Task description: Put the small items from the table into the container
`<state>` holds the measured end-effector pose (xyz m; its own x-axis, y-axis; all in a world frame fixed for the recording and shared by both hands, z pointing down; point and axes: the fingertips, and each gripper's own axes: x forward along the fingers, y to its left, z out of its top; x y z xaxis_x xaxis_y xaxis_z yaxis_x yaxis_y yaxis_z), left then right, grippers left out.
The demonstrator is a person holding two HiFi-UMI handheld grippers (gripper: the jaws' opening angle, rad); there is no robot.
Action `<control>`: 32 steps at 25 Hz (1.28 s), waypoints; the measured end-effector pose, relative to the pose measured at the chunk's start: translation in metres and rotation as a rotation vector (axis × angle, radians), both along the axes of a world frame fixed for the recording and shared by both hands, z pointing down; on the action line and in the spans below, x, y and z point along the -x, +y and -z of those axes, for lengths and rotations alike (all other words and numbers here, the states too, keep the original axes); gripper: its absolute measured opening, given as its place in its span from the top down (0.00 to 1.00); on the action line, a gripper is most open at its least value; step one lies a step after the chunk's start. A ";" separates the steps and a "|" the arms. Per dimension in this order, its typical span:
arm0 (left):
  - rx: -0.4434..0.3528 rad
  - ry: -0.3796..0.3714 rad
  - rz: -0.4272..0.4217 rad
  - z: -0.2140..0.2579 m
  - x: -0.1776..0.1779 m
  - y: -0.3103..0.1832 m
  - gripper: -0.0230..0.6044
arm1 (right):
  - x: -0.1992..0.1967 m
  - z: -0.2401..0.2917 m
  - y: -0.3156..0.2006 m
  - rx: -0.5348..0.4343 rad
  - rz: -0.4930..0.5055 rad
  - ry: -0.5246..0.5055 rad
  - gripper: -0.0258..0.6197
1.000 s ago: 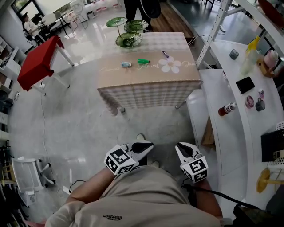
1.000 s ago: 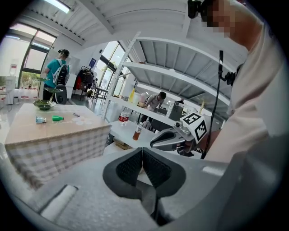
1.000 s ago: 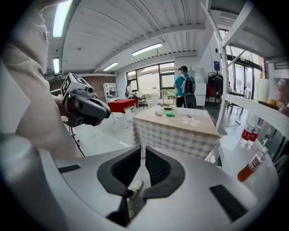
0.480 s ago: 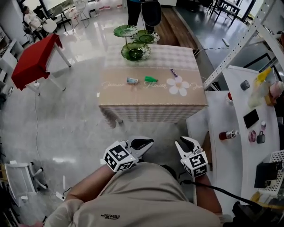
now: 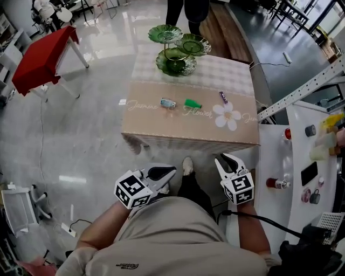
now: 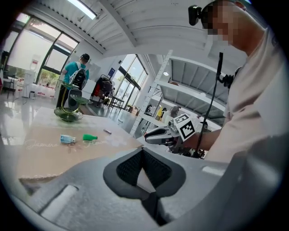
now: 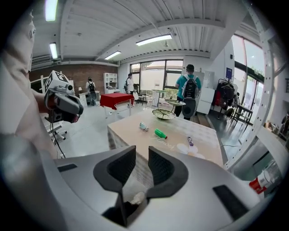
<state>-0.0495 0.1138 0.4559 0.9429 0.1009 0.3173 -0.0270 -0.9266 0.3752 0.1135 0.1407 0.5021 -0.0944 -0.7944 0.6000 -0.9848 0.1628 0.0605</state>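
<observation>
A tan-clothed table stands ahead of me. On it lie a small blue-and-white item, a green item and a thin purple item. A green glass tiered dish stands at its far end. Both grippers hang near my body, well short of the table. My left gripper has its pad tips touching, with nothing in them. My right gripper is open with an empty gap between its pads. The right gripper view shows the same items: blue, green, purple.
A red-covered table stands far left. White shelving runs along the right with a bottle and small objects on it. A person stands beyond the table. A white frame sits on the floor at left.
The table has drawn nearer and slid lower in the head view as I walk toward it. Both grippers came forward with me and stay close to my body.
</observation>
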 end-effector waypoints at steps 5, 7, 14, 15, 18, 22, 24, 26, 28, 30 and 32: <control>-0.009 -0.018 0.094 0.000 -0.023 -0.048 0.95 | -0.063 -0.016 -0.068 -0.013 0.005 0.021 0.81; -0.022 -0.035 0.132 0.004 -0.037 -0.068 0.95 | -0.090 -0.024 -0.095 -0.004 0.009 0.024 0.81; -0.076 -0.063 0.217 0.019 -0.089 -0.129 0.95 | -0.172 -0.067 -0.170 0.066 0.036 0.082 0.81; -0.078 -0.067 0.229 0.021 -0.093 -0.136 0.95 | -0.181 -0.075 -0.178 0.080 0.038 0.080 0.81; -0.078 -0.080 0.254 0.022 -0.106 -0.152 0.95 | -0.206 -0.103 -0.200 0.128 0.040 0.084 0.80; -0.076 -0.093 0.287 0.020 -0.119 -0.166 0.95 | -0.234 -0.140 -0.222 0.186 0.026 0.083 0.79; -0.075 -0.102 0.310 0.020 -0.123 -0.171 0.95 | -0.245 -0.157 -0.231 0.212 0.020 0.084 0.77; -0.075 -0.110 0.333 0.019 -0.127 -0.176 0.95 | -0.254 -0.171 -0.239 0.230 0.012 0.078 0.77; -0.074 -0.115 0.351 0.018 -0.130 -0.181 0.95 | -0.263 -0.182 -0.246 0.244 0.002 0.070 0.76; -0.072 -0.119 0.365 0.015 -0.134 -0.185 0.95 | -0.269 -0.190 -0.254 0.251 -0.003 0.063 0.75; -0.068 -0.124 0.377 0.014 -0.136 -0.187 0.95 | -0.271 -0.195 -0.260 0.252 -0.003 0.055 0.75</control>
<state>0.0870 -0.0736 0.4422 0.8640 -0.2696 0.4252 -0.4109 -0.8657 0.2859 0.3843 -0.1194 0.6976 -0.0534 -0.6191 0.7835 -0.9817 0.1763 0.0724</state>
